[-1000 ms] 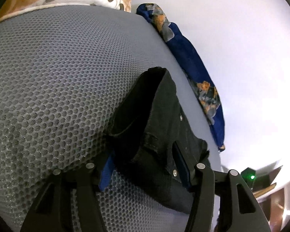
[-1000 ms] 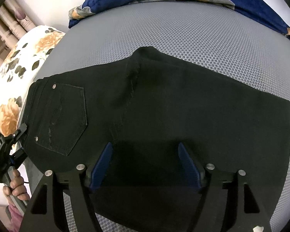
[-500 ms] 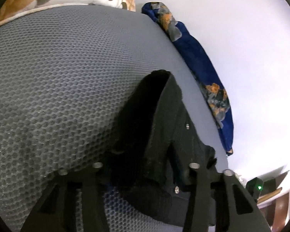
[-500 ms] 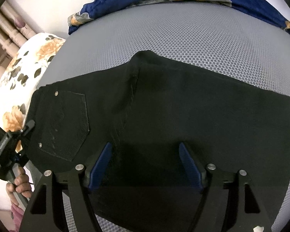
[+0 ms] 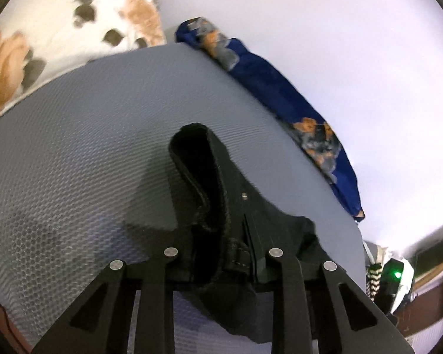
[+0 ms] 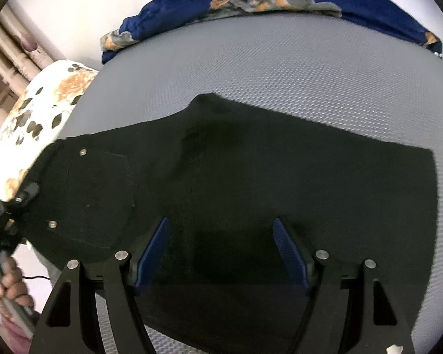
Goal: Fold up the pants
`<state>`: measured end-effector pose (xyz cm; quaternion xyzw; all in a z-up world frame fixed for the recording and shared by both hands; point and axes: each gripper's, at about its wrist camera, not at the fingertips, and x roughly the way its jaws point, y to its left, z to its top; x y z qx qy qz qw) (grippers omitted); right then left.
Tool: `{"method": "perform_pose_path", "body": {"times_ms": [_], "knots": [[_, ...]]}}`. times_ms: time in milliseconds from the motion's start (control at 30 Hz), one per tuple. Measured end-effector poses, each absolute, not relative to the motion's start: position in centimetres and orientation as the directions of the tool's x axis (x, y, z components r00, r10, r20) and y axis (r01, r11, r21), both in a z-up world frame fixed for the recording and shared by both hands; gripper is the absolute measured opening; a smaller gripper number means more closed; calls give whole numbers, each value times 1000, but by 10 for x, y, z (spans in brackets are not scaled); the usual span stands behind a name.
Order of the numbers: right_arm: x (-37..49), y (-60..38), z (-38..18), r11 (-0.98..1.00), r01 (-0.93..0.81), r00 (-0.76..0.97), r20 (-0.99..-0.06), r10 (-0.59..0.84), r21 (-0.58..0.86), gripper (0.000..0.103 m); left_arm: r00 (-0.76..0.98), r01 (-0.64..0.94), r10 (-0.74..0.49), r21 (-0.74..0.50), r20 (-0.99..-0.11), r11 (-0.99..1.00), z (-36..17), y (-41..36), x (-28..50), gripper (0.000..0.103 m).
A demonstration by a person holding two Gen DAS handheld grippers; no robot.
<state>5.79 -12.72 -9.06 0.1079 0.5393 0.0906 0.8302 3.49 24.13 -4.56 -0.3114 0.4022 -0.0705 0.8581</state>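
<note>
I find nothing I can read in either wrist view: no word, brand, number or sign. The black pants (image 6: 251,183) show me only plain metal rivets at the back pocket, with no stamp that I can make out (they are too small and blurred). The navy floral blanket (image 6: 251,3) and the white floral pillow (image 5: 74,17) carry patterns only, not lettering. At the right edge of the left wrist view, a device with a green light (image 5: 397,274) shows no legible marking to me.
</note>
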Motion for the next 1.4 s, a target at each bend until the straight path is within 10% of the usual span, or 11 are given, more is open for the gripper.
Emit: {"method": "perform_pose_path", "body": {"times_ms": [700, 1400], "knots": [[22, -222, -77, 974, 100, 504, -855, 125, 202, 70, 585, 264, -550, -502, -595, 824, 27, 69, 55, 25], [-2, -336, -58, 904, 272, 545, -827, 138, 330, 70, 256, 514, -549, -369, -796, 775, -81, -136, 49, 27]]}}
